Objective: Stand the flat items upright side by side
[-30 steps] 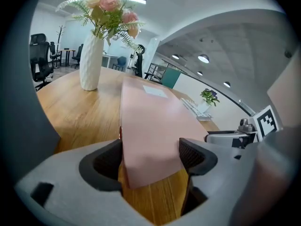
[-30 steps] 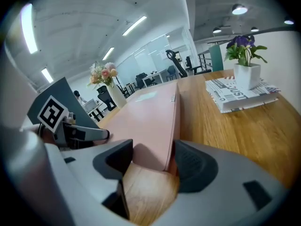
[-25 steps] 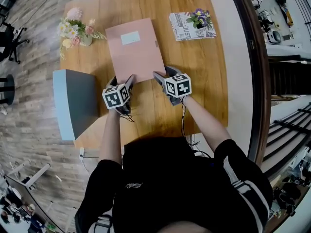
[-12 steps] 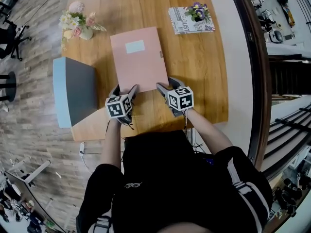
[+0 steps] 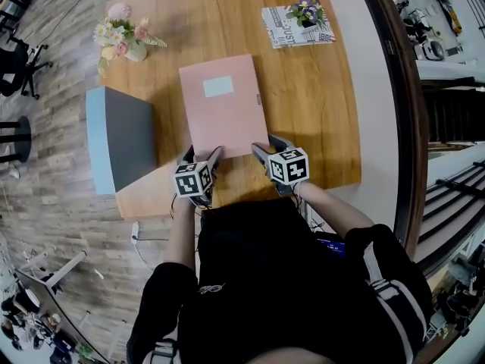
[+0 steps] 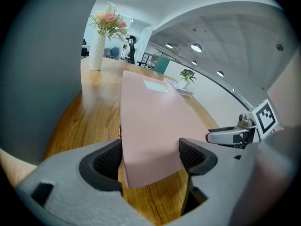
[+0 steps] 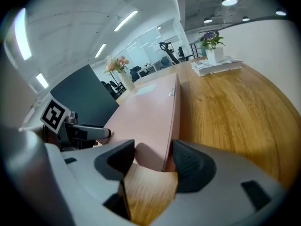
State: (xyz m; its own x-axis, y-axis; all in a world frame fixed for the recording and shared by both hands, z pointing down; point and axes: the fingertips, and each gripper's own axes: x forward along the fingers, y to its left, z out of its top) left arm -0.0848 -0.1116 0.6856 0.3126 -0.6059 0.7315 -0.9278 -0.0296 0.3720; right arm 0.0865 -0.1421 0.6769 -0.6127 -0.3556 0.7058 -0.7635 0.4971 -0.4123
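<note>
From the head view, a flat rectangular pink folder (image 5: 221,105) lay on the oval wooden table (image 5: 318,112), near its front edge and beside a grey-blue box (image 5: 121,139). The left gripper (image 5: 201,155) and the right gripper (image 5: 269,146) sat at its two near corners.

In the left gripper view, the left gripper (image 6: 150,157) had both pads pressed on one corner of the pink folder (image 6: 150,121).

In the right gripper view, the right gripper (image 7: 153,161) had just been closing its jaws, which clasped the other corner of the pink folder (image 7: 150,112).

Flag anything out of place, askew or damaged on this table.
Nothing is spilled or damaged. The one thing that stands out is the pink folder, which lies flat on the table, while the grey folder to its left stands upright.
</note>
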